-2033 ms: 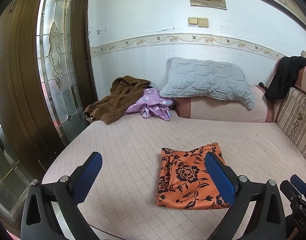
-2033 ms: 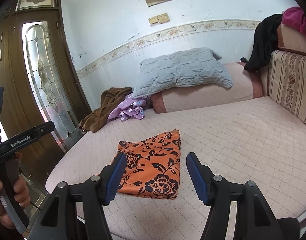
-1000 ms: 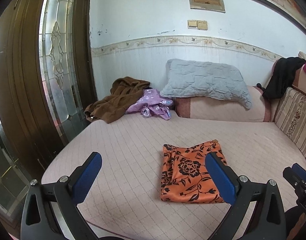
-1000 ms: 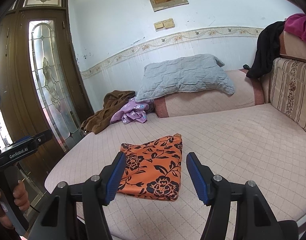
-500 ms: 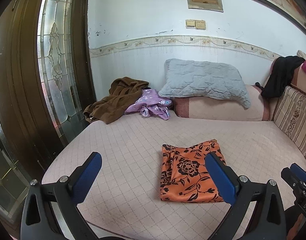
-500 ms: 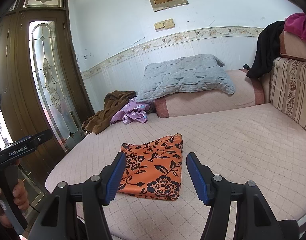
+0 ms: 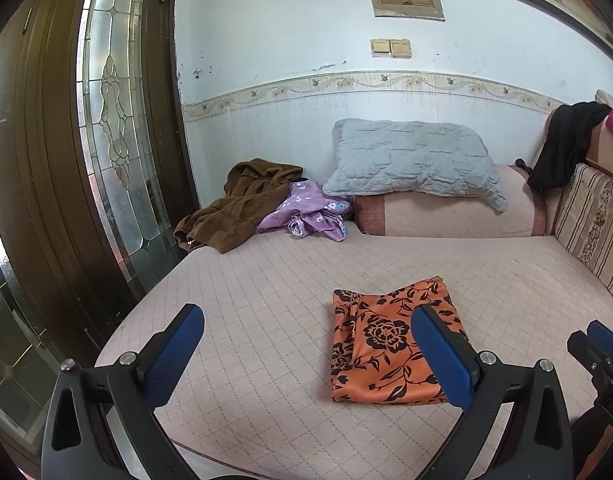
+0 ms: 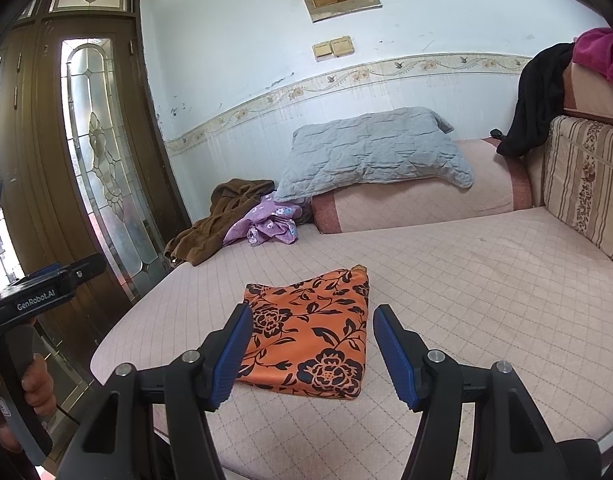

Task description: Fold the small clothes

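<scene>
An orange cloth with black flowers lies folded into a flat rectangle on the pink quilted mattress; it also shows in the right wrist view. My left gripper is open and empty, held back above the near edge, the cloth by its right finger. My right gripper is open and empty, held back near the cloth's front edge. A purple flowered garment and a brown garment lie crumpled at the far left of the mattress, also in the right wrist view.
A grey quilted pillow rests on a pink bolster against the back wall. A striped cushion and black clothing are at the right. A wooden door with a glass panel stands left of the mattress.
Both grippers have drawn back slightly and risen; the folded orange cloth has stayed put on the mattress. Both grippers stay open.
</scene>
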The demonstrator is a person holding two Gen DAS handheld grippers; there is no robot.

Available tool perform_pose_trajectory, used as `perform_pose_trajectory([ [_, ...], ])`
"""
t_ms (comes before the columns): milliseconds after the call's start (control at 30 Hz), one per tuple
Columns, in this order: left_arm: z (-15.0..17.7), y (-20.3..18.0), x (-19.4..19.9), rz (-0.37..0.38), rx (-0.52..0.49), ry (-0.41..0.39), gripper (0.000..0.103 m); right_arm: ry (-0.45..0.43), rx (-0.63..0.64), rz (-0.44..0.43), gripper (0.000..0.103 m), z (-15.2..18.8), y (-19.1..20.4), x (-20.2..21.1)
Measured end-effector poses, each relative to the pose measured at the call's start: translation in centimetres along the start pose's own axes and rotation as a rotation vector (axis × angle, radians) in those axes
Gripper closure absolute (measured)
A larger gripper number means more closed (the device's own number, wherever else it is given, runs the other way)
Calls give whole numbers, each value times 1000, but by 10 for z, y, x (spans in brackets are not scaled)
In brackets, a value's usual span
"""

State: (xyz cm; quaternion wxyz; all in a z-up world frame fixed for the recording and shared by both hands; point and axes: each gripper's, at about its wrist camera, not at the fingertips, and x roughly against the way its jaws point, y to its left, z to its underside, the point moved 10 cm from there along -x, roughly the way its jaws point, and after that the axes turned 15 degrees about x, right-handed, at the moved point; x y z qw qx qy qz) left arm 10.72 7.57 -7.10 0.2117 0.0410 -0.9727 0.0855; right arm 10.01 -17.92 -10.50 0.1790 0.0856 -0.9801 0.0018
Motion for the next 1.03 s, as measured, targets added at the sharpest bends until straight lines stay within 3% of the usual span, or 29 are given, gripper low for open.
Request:
perform_pose_trajectory([
  [500, -2, -6, -3, 30, -14, 2, 0, 4, 21, 15, 37, -2, 1, -6],
  [1033, -25, -17, -24, 55, 3, -17, 0, -4, -8, -4, 36, -25, -3, -44],
])
